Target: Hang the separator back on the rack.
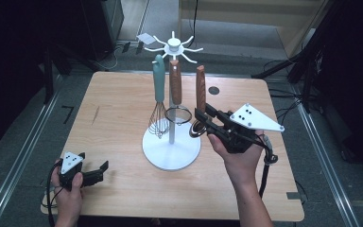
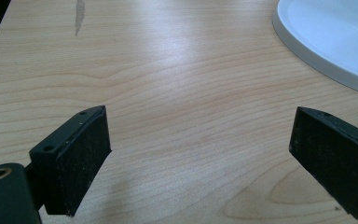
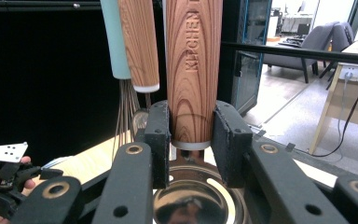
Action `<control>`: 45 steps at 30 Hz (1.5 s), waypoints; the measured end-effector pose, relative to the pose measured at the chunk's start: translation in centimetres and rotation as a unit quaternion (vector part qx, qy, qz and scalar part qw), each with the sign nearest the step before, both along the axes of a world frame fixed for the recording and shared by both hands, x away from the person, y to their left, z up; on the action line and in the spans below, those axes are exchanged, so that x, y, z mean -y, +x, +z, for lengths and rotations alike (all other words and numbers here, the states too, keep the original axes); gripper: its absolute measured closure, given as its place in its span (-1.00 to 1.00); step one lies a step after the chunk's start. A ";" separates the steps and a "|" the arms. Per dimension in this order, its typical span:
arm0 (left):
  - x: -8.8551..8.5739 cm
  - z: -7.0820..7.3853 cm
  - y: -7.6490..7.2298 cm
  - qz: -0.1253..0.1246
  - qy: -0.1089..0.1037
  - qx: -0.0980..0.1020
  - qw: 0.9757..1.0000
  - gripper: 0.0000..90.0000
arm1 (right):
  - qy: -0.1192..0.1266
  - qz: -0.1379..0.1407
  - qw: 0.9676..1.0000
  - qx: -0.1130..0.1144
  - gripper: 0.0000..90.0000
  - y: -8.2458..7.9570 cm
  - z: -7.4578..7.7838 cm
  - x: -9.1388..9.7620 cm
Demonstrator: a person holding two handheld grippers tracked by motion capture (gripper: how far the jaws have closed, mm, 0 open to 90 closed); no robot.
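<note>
High view had a white metal utensil stand (image 1: 172, 150) with a round flat base, thin pole and spoked hook crown, sitting mid-way across the pale wood-grain surface (image 1: 118, 94). Three utensils hung from it: a wire whisk with a smooth teal handle (image 1: 159, 97), a small mesh strainer with a wood-grain handle (image 1: 176, 87), and a wood-handled utensil with a shiny metal head (image 1: 200, 97) on the right side of the stand.

The right hand-held gripper (image 1: 200, 122), black with a grey three-cornered plate on top, was held at the lower end of that wood handle. The left hand-held gripper (image 1: 105, 166) rested near the front left corner of the surface, well apart from the stand.

Right gripper view gave what the high view couldn't: both black pads closed snugly on the base of the rounded wood handle (image 3: 193, 70), just above its white collar, with the polished metal head reflecting below. Embossed lettering ran along the handle; "KITCHEN" readable, the rest cut off. The teal handle (image 3: 115, 37) and second wood handle (image 3: 140, 44) hung just behind, whisk wires below them.

Left gripper view: the left jaws stood wide apart, nothing between them, matte black pads over bare wood grain. The stand's white base rim (image 2: 326, 51) sat at the upper right.
</note>
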State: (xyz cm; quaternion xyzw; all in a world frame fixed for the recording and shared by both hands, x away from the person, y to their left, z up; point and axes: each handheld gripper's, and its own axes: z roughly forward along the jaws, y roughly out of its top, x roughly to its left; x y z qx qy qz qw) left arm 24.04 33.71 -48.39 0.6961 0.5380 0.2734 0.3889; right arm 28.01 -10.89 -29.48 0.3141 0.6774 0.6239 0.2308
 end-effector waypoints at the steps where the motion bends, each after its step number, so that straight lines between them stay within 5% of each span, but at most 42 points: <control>1: 0.0 0.0 0.0 0.000 0.000 0.000 1.000 -0.88 | 0.001 0.001 1.000 0.001 0.58 0.0 0.1 0.0; 29: 0.0 0.0 0.1 -0.001 -0.001 -0.002 1.000 -0.88 | 0.002 0.002 1.000 0.012 0.58 0.5 1.4 -0.7; 45: 0.0 0.0 0.0 -0.002 -0.002 -0.002 1.000 -0.88 | 0.010 0.017 1.000 -0.004 0.54 1.1 1.2 -1.2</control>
